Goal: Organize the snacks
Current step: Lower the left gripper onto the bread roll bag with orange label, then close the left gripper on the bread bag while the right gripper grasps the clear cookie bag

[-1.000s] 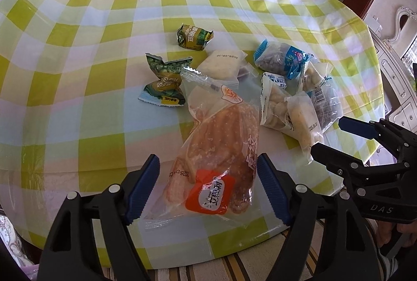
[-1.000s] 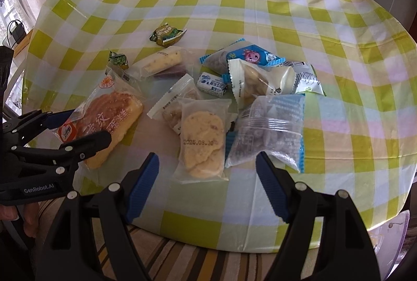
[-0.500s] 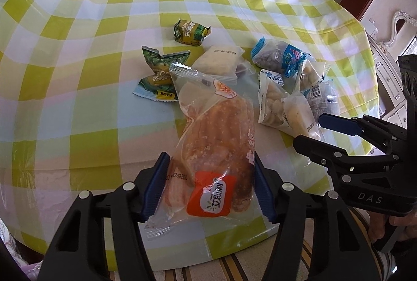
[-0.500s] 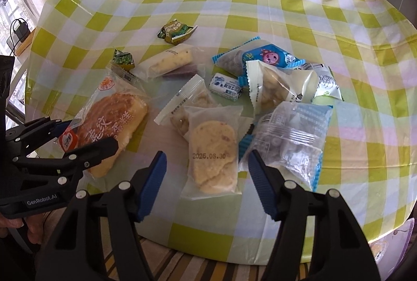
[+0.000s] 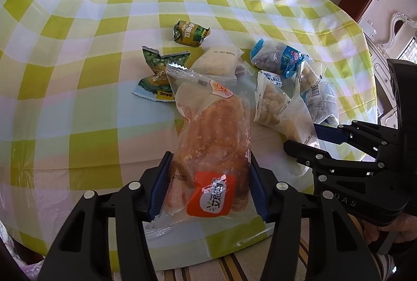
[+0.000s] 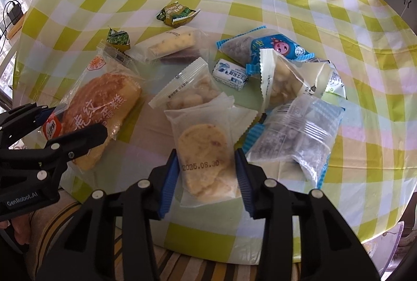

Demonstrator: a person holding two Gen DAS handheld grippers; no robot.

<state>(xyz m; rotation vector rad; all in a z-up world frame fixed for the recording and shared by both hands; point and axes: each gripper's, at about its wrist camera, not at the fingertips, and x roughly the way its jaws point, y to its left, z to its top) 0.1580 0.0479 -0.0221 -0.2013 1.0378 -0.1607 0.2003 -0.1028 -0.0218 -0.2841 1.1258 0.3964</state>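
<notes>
The left tongs (image 5: pixel 208 184) are narrowed onto the near end of the bread packet (image 5: pixel 212 140), their blue pads (image 5: pixel 160 186) touching the wrapper on both sides at the orange label; the packet lies flat on the checked tabletop (image 5: pixel 78 104) and stretches away from the tongs. Just beyond its far end, slightly to the left, lie two green wrapped sweets (image 5: pixel 159 72), and further out sits a yellow-green sachet (image 5: pixel 191 33).

The right tongs (image 6: pixel 207 178) are likewise drawn in on the clear biscuit pouch (image 6: pixel 203 153), the pads (image 6: pixel 169 182) against its two long edges at the stamped date. Directly ahead of these tongs, partly under the pouch's far edge, lies a clear pack of small puffs (image 6: pixel 190 88). To their right rests a frosted bag of dark pieces (image 6: pixel 297 135), with a white-edged snack bag (image 6: pixel 284 80) and a blue cartoon packet (image 6: pixel 265 45) beyond it. A small blue-and-white candy (image 6: pixel 230 74) sits between the puffs and the blue packet. A pale bar in clear wrap (image 6: pixel 172 45) lies ahead to the left.
</notes>
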